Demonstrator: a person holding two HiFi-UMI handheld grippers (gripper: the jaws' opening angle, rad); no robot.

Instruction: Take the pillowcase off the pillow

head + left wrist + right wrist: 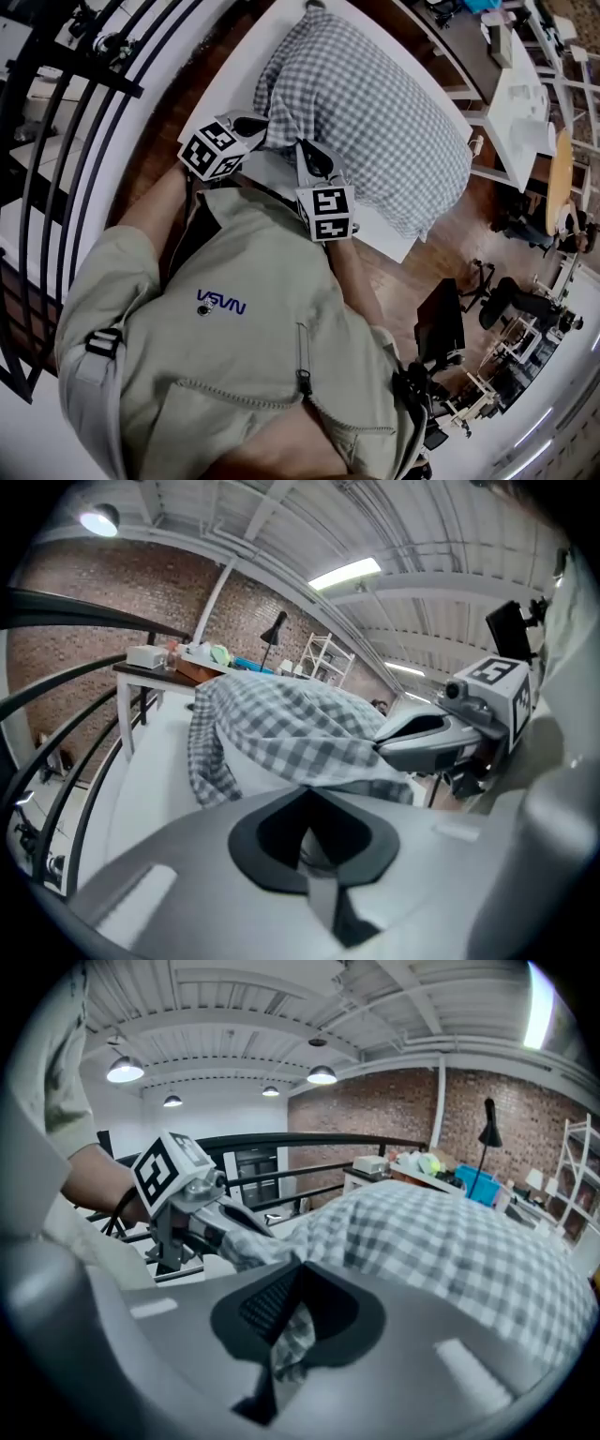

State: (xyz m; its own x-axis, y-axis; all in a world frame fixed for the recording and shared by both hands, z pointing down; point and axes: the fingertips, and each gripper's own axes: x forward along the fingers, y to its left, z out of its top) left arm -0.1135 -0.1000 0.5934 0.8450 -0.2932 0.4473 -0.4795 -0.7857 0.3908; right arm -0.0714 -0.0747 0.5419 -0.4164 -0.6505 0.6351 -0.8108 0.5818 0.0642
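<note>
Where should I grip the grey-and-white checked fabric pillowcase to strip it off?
Grip the loose near edge of the grey-and-white checked fabric pillowcase, coming in from the near end. The cloth bunches and hangs slack there, while the rest looks filled out and taut. The left gripper and right gripper are both shut on that edge.

Blocked straight ahead of both grippers by the bulging checked pillowcase [375,122], with no gap left between it and the jaws. Kept open only to the left of the left gripper [257,126], across bare white table [232,75], bounded farther out by black railing [89,77]. Crowded on the other side by the right gripper [307,153], just beside it.
</note>
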